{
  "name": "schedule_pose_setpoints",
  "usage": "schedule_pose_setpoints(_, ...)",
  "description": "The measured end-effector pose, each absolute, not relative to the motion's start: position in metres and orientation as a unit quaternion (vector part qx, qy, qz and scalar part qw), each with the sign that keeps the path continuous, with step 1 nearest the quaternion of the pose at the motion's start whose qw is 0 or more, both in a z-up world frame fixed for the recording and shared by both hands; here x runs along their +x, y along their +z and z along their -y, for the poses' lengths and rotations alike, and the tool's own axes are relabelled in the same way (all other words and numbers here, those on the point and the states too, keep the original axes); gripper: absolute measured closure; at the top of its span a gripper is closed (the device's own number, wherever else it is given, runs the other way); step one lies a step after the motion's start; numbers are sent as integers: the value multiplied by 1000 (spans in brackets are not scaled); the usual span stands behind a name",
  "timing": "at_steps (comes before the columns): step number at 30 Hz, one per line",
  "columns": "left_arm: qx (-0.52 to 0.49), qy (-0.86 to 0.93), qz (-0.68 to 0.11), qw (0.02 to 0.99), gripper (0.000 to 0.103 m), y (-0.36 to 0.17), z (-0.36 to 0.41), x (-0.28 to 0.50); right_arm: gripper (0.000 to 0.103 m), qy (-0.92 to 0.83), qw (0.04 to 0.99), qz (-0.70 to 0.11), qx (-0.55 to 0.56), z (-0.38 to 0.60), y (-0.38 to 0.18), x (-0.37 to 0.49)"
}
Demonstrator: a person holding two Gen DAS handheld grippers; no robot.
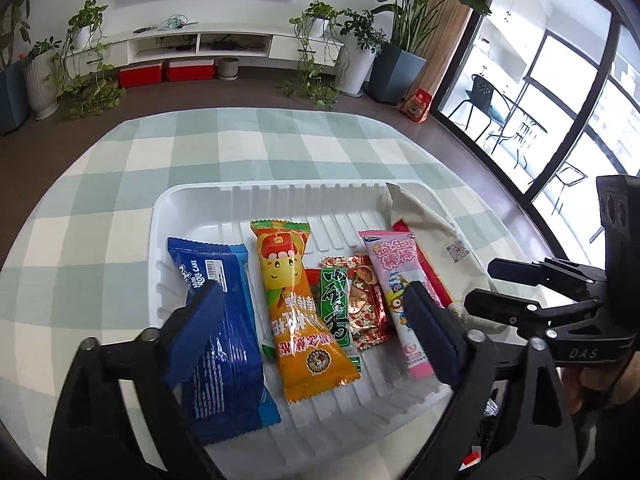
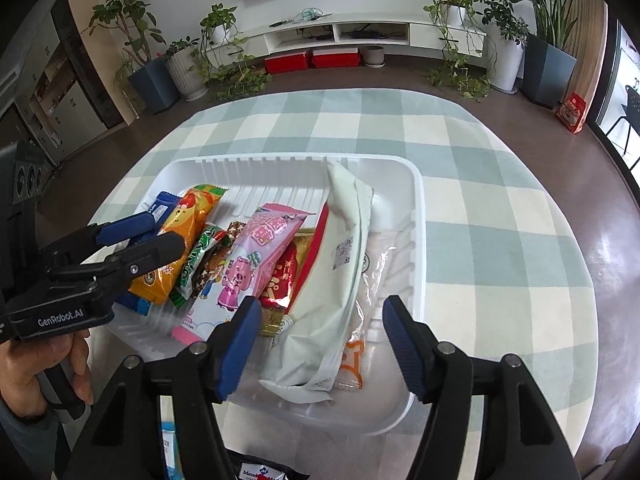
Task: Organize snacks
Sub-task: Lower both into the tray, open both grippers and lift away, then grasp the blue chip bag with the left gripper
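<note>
A white ribbed tray (image 1: 192,200) (image 2: 416,240) on the checked tablecloth holds several snack packs side by side: a blue roll cake pack (image 1: 224,340), an orange pack (image 1: 296,308) (image 2: 184,232), a green pack (image 1: 334,304) (image 2: 200,264), a red patterned pack (image 1: 366,304), a pink pack (image 1: 400,292) (image 2: 256,256) and a long white pack (image 1: 436,248) (image 2: 336,280). My left gripper (image 1: 316,320) (image 2: 160,236) is open and empty over the tray's left part. My right gripper (image 2: 320,344) (image 1: 488,288) is open and empty, its fingers either side of the white pack's near end.
The round table has a green and white checked cloth (image 1: 248,144) (image 2: 500,240). More packets lie at the near table edge (image 2: 172,452). Potted plants, a TV shelf and red boxes stand on the floor behind. A glass door is at the right.
</note>
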State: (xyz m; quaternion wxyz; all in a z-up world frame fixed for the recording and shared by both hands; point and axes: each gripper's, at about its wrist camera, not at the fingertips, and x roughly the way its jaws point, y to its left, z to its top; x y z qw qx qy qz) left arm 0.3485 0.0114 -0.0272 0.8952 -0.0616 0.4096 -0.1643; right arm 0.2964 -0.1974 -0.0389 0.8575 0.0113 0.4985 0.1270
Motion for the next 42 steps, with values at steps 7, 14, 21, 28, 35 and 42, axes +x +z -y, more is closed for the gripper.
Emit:
schedule_pose_setpoints(7, -65, -151, -390, 906, 0, -4, -20, 292, 17, 132, 884, -443, 66, 224, -1, 262)
schedule_pose_setpoints(14, -82, -140, -388, 907, 0, -6, -23, 215, 11, 116, 899, -403, 123, 252, 19, 198)
schedule_pose_setpoints(21, -107, -153, -422, 887, 0, -41, -3, 153, 8, 82, 895, -388, 206, 271, -5, 114)
schedule_pose_setpoints(28, -101, -142, -458, 872, 0, -51, 29, 138, 7, 59, 898, -368, 236, 272, -25, 62)
schedule_pose_setpoints(35, -77, -112, -468, 873, 0, -43, 49, 149, 7, 73, 899, -370, 223, 265, -31, 57)
schedule_pose_setpoints(42, -59, -95, -496, 861, 0, -62, 57, 172, 7, 79, 899, -369, 224, 266, -34, 52)
